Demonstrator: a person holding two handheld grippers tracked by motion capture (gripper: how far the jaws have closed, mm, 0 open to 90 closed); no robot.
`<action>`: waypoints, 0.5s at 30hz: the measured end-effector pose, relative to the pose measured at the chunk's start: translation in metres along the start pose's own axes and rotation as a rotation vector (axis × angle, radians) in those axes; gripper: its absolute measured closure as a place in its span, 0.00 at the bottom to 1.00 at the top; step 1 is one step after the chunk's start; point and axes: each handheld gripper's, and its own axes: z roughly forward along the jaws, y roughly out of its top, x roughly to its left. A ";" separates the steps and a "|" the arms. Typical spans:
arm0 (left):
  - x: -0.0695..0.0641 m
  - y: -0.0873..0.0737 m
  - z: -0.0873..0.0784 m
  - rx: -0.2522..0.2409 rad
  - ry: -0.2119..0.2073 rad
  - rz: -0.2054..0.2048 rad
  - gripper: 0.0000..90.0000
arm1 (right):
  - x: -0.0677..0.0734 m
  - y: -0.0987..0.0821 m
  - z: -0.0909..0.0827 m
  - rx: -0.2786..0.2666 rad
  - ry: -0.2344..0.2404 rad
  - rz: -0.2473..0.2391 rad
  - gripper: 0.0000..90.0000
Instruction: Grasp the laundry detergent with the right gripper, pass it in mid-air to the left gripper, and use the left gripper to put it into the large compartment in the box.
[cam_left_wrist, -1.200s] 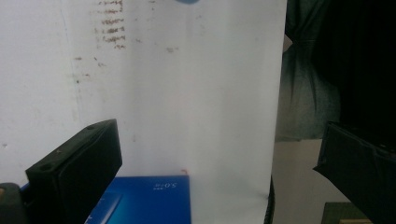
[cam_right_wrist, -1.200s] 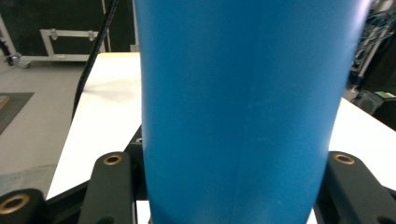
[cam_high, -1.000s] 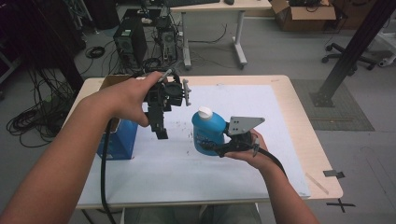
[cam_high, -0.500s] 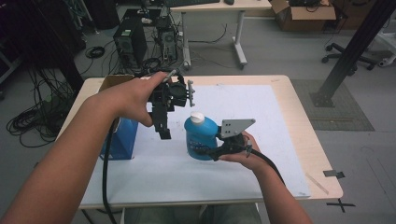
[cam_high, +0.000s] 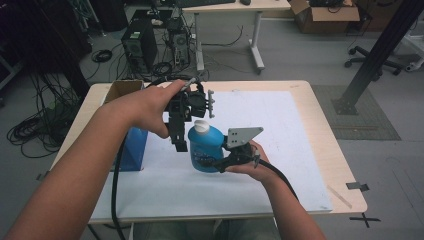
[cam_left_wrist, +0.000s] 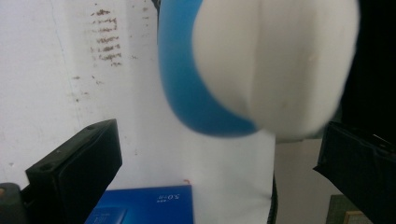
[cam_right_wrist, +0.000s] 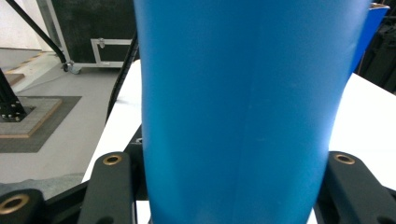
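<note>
I had the blue bottle (cam_high: 206, 150) clamped in my right gripper (cam_high: 225, 159), the two black jaws pressed flat against its sides, as the right gripper view showed with the bottle's body (cam_right_wrist: 243, 107) standing between them. It stood upright at the middle of the table (cam_high: 320, 130), above the white sheet (cam_high: 270, 120); whether its base touched the sheet or hung a little off it I could not tell. My left gripper (cam_high: 179, 142) hung above and just beside the bottle's white cap (cam_high: 201, 125), jaws pointing down, wide apart and holding nothing; in the left gripper view the cap (cam_left_wrist: 275, 65) loomed close and blurred between them, nearer the right-hand jaw than the left. The step in hand, as I judged it, was to take the cap. To do that well I needed to centre the left jaws over the cap, so that both pads met its sides together, and to come down only as far as the cap, clear of the blue shoulder. The right grip had to hold firm and keep the bottle upright, since any tilt would have made the cap slip from the pads. The blue box (cam_high: 131, 150) at the sheet's left edge lay near my left forearm, and I had to mind the cable (cam_high: 116, 185) trailing there.
</note>
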 end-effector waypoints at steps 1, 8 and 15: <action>0.000 0.000 0.000 0.000 0.000 0.000 0.00 | 0.000 0.000 0.000 0.000 0.000 0.000 0.50; -0.004 0.004 0.002 -0.004 0.011 0.014 0.00 | 0.000 0.004 0.008 -0.017 0.010 -0.001 0.50; -0.007 0.007 0.004 0.003 0.021 0.023 0.00 | 0.000 0.008 0.014 -0.021 0.017 -0.007 0.50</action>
